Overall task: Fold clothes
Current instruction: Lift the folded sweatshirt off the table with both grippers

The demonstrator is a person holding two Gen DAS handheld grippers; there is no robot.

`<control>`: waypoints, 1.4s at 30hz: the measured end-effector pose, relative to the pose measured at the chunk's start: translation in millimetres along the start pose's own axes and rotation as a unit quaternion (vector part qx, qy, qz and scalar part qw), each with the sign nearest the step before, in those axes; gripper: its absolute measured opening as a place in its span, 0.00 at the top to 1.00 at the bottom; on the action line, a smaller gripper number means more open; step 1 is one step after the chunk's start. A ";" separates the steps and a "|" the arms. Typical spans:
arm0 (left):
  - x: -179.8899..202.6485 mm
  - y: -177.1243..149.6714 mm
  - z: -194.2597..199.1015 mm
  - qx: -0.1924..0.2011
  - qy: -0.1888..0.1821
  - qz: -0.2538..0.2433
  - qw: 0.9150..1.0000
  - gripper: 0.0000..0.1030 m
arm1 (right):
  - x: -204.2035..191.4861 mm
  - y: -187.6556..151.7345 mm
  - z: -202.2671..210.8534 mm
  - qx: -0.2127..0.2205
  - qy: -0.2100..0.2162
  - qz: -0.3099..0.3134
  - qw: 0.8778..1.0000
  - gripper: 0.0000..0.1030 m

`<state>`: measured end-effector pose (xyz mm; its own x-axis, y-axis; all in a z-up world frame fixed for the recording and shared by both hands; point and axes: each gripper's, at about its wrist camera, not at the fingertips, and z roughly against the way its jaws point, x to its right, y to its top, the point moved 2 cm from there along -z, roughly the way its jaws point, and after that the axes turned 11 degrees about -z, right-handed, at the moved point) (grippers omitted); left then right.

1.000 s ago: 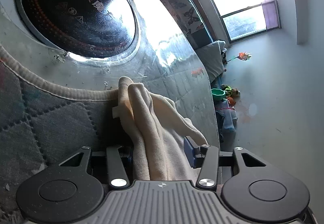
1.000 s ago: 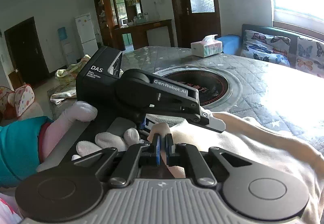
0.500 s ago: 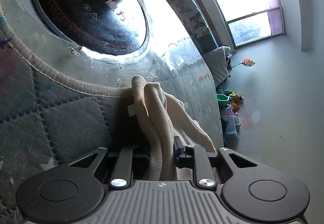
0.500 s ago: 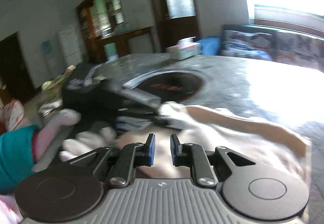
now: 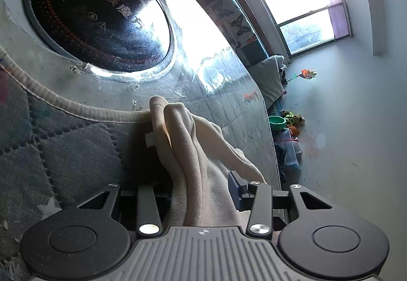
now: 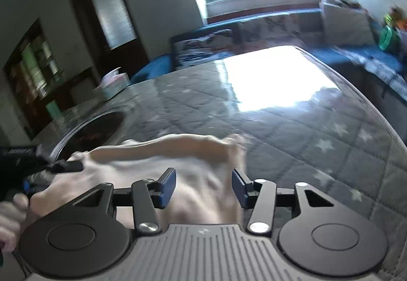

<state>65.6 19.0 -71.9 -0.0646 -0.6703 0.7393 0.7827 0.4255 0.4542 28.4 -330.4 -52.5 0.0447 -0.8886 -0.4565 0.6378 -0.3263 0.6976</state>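
Observation:
A cream garment [image 5: 193, 153] lies bunched on the quilted grey table cover [image 5: 63, 153]. In the left wrist view its folds run between the fingers of my left gripper [image 5: 201, 192], whose jaws stand wide apart; the left finger is hidden behind the cloth. In the right wrist view the same garment [image 6: 178, 161] lies spread below my right gripper [image 6: 203, 187], which is open and holds nothing. The left gripper's black body [image 6: 30, 164] shows at the garment's left end.
A round black induction cooktop [image 5: 96, 14] is set in the table beyond the garment. A tissue box [image 6: 112, 85] stands at the far side. A butterfly-print sofa [image 5: 223, 14] runs under the window. Toys and a green bowl [image 5: 278, 122] lie on the floor.
The left gripper closed on the garment half a second ago and has opened wide again. The right gripper has opened, let go of the cloth and swung right.

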 end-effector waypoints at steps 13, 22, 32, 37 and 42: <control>10.9 -1.7 -2.6 0.000 0.009 -0.011 1.000 0.57 | 33.0 8.5 -20.2 -0.014 0.050 -0.080 0.995 0.74; 14.8 -1.1 -4.8 -0.002 0.014 -0.014 1.000 0.57 | 67.2 10.9 -20.9 -0.040 0.097 -0.156 0.982 0.83; 16.1 1.2 -7.1 -0.007 0.019 -0.019 1.000 0.57 | 70.0 17.9 -32.2 -0.059 0.119 -0.139 0.981 0.76; 16.5 1.4 -8.2 -0.006 0.023 -0.020 1.000 0.57 | 55.9 20.8 -43.7 -0.053 0.121 -0.112 0.985 0.76; 18.7 -0.4 -9.9 -0.003 0.027 -0.021 0.999 0.57 | 55.4 23.4 -45.1 -0.058 0.119 -0.112 0.985 0.80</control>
<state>70.2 0.3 -63.1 -0.0639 -0.7200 0.6910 0.7841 0.3921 0.4810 80.5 -372.7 -86.4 0.0635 -0.6936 -0.7175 0.7347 -0.4541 0.5040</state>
